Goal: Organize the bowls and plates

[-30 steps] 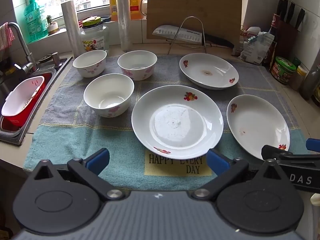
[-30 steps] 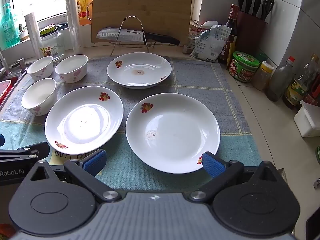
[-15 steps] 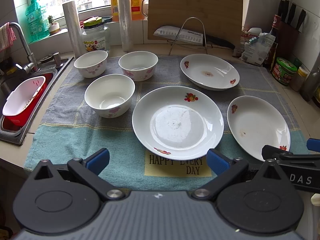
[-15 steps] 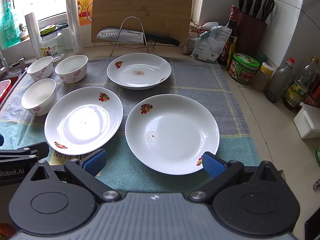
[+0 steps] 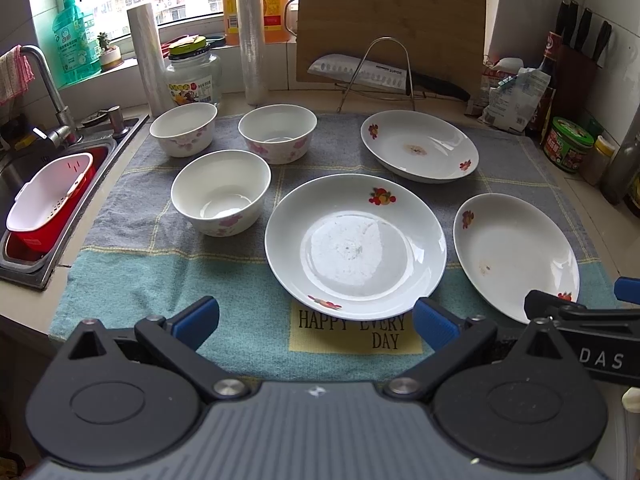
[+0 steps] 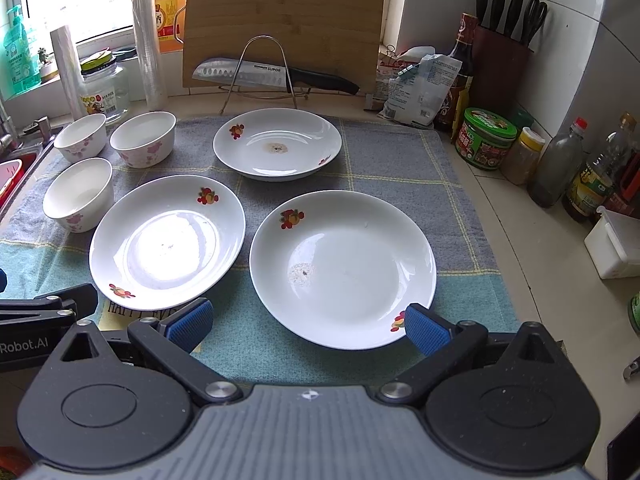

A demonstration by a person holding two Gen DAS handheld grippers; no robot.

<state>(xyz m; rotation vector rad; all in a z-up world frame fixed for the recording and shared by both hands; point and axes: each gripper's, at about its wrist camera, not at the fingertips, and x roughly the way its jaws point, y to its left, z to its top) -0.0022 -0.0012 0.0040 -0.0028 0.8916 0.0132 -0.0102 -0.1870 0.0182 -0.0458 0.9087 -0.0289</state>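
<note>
- the left gripper (image 5: 316, 318) is hovering low over the near edge of the towel (image 5: 168, 268), its jaws spread wide and gripping nothing.
- the right gripper (image 6: 306, 320) is hanging beside it, to its right, its jaws also spread wide and empty; its blue pads (image 6: 426, 328) are sitting just at the near rim of the right plate (image 6: 344, 268).
- three white plates with small fruit prints are lying flat on the towel, apart from one another: the middle plate (image 5: 356, 246) is sitting straight ahead of the left gripper, the right plate is lying near the towel's right edge, and the far plate (image 5: 420, 151) is resting behind them, with a brownish spot in its centre.
- three white bowls with pink flowers are standing upright at the left of the towel: the near bowl (image 5: 221, 192) is standing just left of the middle plate, and the two far bowls (image 5: 184, 128) (image 5: 278, 132) are standing side by side behind it.
- the towel is covering the surface (image 6: 532, 264) and showing the printed words "happy every day" under the middle plate's near rim.
- a sink (image 5: 24, 184) with a red and white basket is lying to the left; a cutting board (image 6: 284, 24) is leaning on the wall behind a knife (image 6: 272, 76) on a wire rack.
- bottles and jars (image 6: 486, 138) are standing along the right wall.
</note>
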